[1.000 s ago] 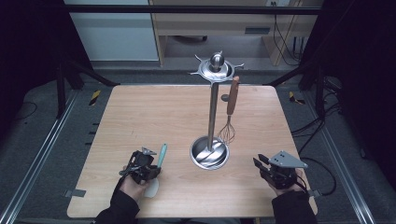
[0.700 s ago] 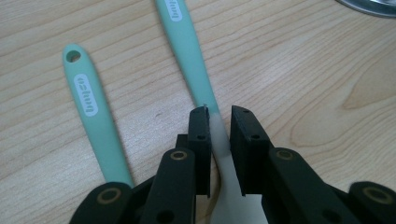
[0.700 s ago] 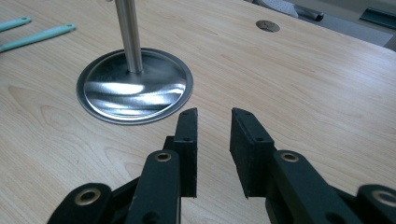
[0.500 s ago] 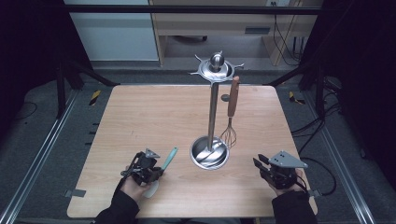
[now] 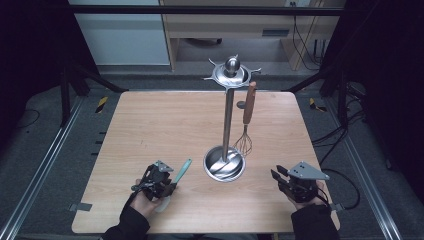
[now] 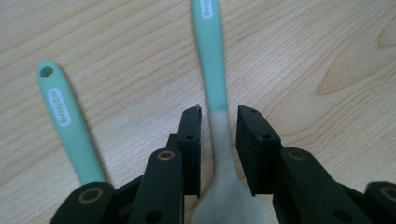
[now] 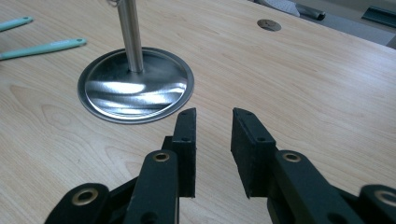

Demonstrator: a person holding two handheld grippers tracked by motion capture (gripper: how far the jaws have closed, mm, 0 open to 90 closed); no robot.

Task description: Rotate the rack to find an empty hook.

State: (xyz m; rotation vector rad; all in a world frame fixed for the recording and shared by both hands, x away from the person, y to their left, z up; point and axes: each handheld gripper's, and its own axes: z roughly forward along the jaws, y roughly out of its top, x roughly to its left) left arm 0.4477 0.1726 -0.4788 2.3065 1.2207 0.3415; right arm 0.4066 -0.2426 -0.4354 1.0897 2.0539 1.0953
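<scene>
Teal utensil: spatula with a teal handle and a pale translucent head, lying on the tabletop near its front left corner, handle pointing away from the person.
Left gripper: fingers parted, one on each side of the spatula neck; contact with the neck cannot be confirmed, as narrow gaps appear on both sides.
Second utensil: another teal handle lies just beside the left fingers, apart from the first.
Right gripper: fingers apart, holding nothing, above bare wood near the stand base.
Stand: steel pole on a round base, mid-tabletop; a whisk hangs from its top ring.
Change: the spatula handle has swung further toward the stand base than one second ago; the right gripper has stayed put.
</scene>
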